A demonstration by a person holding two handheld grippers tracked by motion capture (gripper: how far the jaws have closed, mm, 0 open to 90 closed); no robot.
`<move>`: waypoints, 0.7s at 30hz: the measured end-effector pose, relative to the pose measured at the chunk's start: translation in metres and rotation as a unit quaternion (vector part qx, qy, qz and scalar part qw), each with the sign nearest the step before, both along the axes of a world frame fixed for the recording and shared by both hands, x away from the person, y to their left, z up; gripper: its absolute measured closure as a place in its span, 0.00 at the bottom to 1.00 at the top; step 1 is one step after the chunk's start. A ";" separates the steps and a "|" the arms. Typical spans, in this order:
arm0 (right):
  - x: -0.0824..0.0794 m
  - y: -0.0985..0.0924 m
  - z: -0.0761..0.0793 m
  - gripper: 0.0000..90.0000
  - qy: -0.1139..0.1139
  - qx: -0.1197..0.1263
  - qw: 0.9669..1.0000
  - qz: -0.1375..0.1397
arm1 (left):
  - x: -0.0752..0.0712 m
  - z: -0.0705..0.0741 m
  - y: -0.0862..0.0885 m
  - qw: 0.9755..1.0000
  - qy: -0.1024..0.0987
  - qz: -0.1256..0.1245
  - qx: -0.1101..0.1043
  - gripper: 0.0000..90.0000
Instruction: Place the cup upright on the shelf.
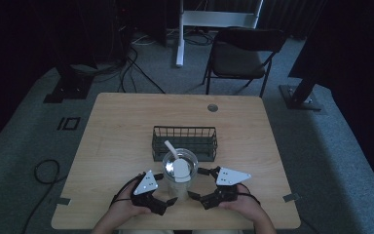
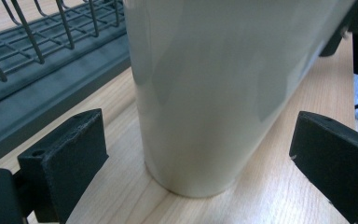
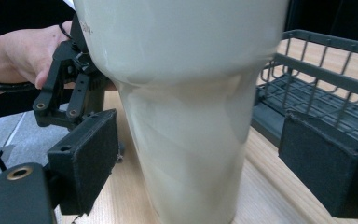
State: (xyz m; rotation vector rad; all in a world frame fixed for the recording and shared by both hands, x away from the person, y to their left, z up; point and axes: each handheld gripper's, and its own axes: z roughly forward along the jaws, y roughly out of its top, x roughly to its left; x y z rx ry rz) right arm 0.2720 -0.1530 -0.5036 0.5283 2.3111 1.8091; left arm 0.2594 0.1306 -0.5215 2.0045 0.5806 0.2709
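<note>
A tall cream tumbler (image 1: 179, 171) stands on the wooden table (image 1: 121, 126), near its front edge. A white straw-like piece (image 1: 169, 146) leans out of its clear top. My left gripper (image 1: 167, 189) is open at the cup's left side. In the left gripper view the tumbler (image 2: 214, 93) stands between the spread jaws of that gripper (image 2: 200, 144), with a gap on each side. My right gripper (image 1: 196, 183) is open at the cup's right. Its jaws straddle the tumbler (image 3: 186, 93) without touching it, as the right gripper (image 3: 207, 161) view shows.
A dark wire basket (image 1: 185, 130) sits just behind the cup, close to both grippers' far jaws (image 2: 51, 70) (image 3: 317, 84). The left gripper (image 3: 70, 84) and a hand (image 3: 28, 51) show beyond the cup. A black chair (image 1: 243, 53) stands past the table.
</note>
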 end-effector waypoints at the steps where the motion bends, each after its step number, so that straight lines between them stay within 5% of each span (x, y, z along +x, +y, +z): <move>1: 0.001 0.002 0.000 0.13 0.001 0.002 1.000 0.001 | 0.001 0.000 -0.001 1.000 0.000 -0.002 -0.001 0.04; 10: 0.006 0.022 -0.001 0.12 -0.007 0.016 1.000 0.012 | 0.004 -0.008 -0.009 1.000 0.003 0.005 -0.004 0.08; 21: 0.008 0.035 -0.011 0.10 -0.028 0.005 1.000 0.002 | 0.004 -0.012 -0.015 1.000 -0.003 -0.003 -0.003 0.15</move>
